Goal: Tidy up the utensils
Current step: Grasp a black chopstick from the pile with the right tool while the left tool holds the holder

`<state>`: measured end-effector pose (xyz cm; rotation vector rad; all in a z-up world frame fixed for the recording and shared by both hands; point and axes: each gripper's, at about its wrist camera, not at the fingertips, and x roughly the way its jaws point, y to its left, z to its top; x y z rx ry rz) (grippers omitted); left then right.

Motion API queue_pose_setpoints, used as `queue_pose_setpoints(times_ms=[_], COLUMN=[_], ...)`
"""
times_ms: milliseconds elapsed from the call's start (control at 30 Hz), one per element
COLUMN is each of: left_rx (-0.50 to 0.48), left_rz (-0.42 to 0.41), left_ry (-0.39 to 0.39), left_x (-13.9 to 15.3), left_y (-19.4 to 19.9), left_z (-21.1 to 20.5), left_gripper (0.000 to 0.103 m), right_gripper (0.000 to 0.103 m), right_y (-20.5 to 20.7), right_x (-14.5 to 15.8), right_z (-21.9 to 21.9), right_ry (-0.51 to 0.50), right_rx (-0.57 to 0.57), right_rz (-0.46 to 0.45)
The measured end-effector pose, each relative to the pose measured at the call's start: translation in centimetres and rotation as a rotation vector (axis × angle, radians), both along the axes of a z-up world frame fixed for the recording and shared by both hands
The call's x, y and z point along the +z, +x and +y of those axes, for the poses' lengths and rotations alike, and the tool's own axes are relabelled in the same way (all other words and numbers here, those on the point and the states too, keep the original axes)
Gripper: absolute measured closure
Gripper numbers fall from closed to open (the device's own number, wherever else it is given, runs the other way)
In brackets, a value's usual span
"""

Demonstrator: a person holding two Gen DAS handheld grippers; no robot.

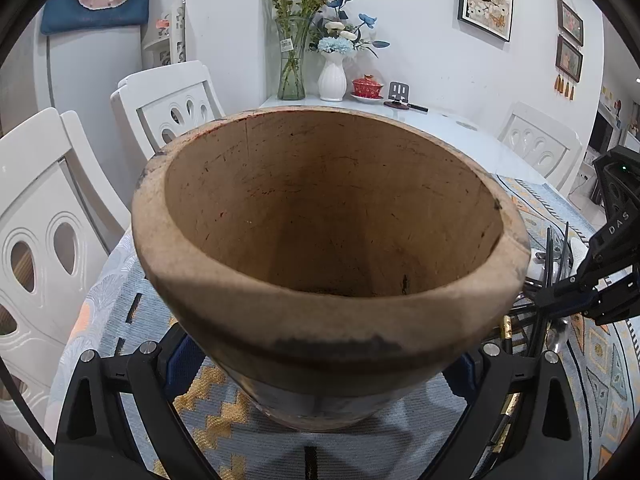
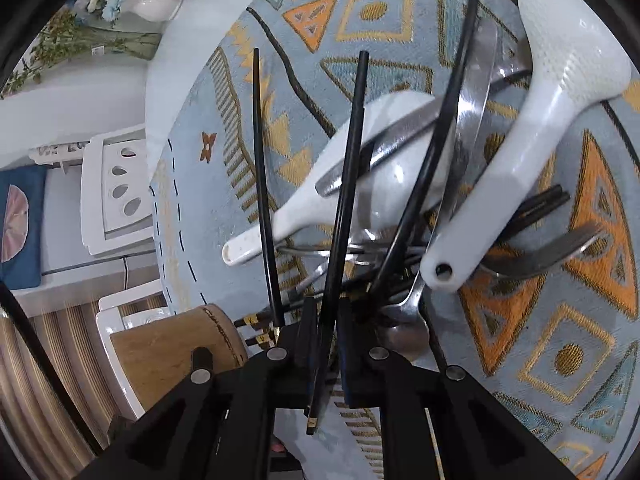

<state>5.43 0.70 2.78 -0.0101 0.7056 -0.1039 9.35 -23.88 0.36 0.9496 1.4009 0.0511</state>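
A wide wooden utensil holder (image 1: 320, 216) fills the left wrist view, its inside bare. My left gripper (image 1: 320, 364) is shut on its lower body, blue pads (image 1: 186, 360) against both sides. In the right wrist view my right gripper (image 2: 328, 320) is shut on a black chopstick (image 2: 348, 160) that sticks out past both ends of the fingers. Just beyond lies a pile: a white ceramic spoon (image 2: 312, 208), a white rice paddle (image 2: 540, 120), metal spoons and forks (image 2: 472, 100), and more black chopsticks (image 2: 260, 160). The holder (image 2: 172, 348) stands left of the right gripper (image 1: 560, 292).
A patterned blue and orange cloth (image 2: 380, 12) covers the near end of the white table (image 1: 460, 136). White chairs (image 1: 44, 240) stand on the left side and another at the right. A glass vase (image 1: 292, 60), a white vase (image 1: 332, 76) and a red lidded cup (image 1: 367, 87) sit at the far end.
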Motion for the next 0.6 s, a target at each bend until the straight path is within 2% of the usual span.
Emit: queue_pose_setpoints(times_ms=[167, 300, 367, 600], left_rx=[0.001, 0.001, 0.001, 0.001], left_rz=[-0.002, -0.002, -0.002, -0.002], left_ry=[0.001, 0.001, 0.002, 0.001], left_x=[0.1, 0.1, 0.1, 0.1], left_y=[0.0, 0.0, 0.0, 0.0], left_z=[0.0, 0.0, 0.0, 0.0], left_gripper=[0.006, 0.006, 0.006, 0.006], right_gripper=[0.095, 0.095, 0.095, 0.095], right_y=[-0.7, -1.6, -2.1, -3.2], right_x=[0.5, 0.7, 0.4, 0.8], right_z=[0.7, 1.0, 1.1, 1.0], right_ry=[-0.03, 0.003, 0.0, -0.023], right_rx=[0.018, 0.027, 0.037, 0.036], right_rz=[-0.061, -0.081, -0.064, -0.101])
